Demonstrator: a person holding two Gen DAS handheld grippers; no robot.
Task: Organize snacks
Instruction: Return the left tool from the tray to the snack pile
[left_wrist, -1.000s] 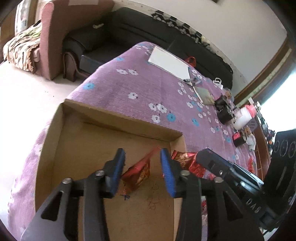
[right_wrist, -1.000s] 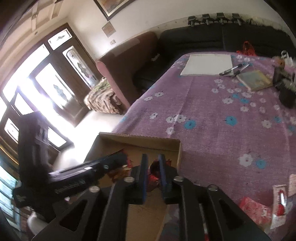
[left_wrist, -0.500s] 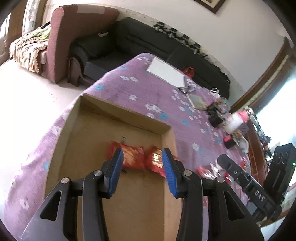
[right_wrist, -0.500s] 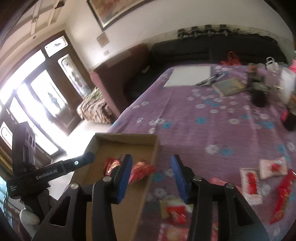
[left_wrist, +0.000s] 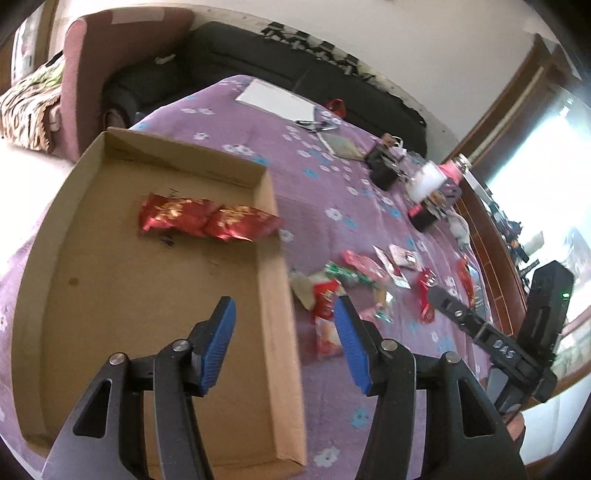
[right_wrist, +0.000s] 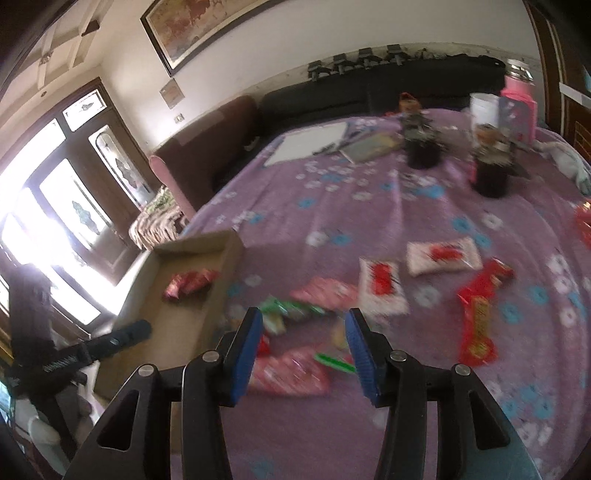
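Observation:
A shallow cardboard box (left_wrist: 275, 280) lies on the purple flowered cloth (left_wrist: 325, 192). Two red foil snack packets (left_wrist: 173, 216) (left_wrist: 240, 223) lie in its far part; they also show in the right wrist view (right_wrist: 188, 282). My left gripper (left_wrist: 282, 343) is open and empty above the box's right wall. Several loose snacks lie right of the box: a red packet (left_wrist: 327, 302), a green one (right_wrist: 291, 308), two white-and-red packets (right_wrist: 382, 291) (right_wrist: 443, 254) and a long red bar (right_wrist: 478, 317). My right gripper (right_wrist: 303, 350) is open and empty above this pile.
Dark jars (right_wrist: 489, 170) (right_wrist: 423, 147), a pink-lidded bottle (right_wrist: 519, 107), a notebook (right_wrist: 369, 146) and white paper (right_wrist: 310, 142) stand at the table's far side. A black sofa (left_wrist: 258, 51) and a maroon armchair (left_wrist: 96, 70) are beyond. The right gripper's body (left_wrist: 517, 350) shows at the right.
Both grippers have opened and let go of their red packets, which now lie in the box. Both have pulled back and swung right, towards the loose snacks.

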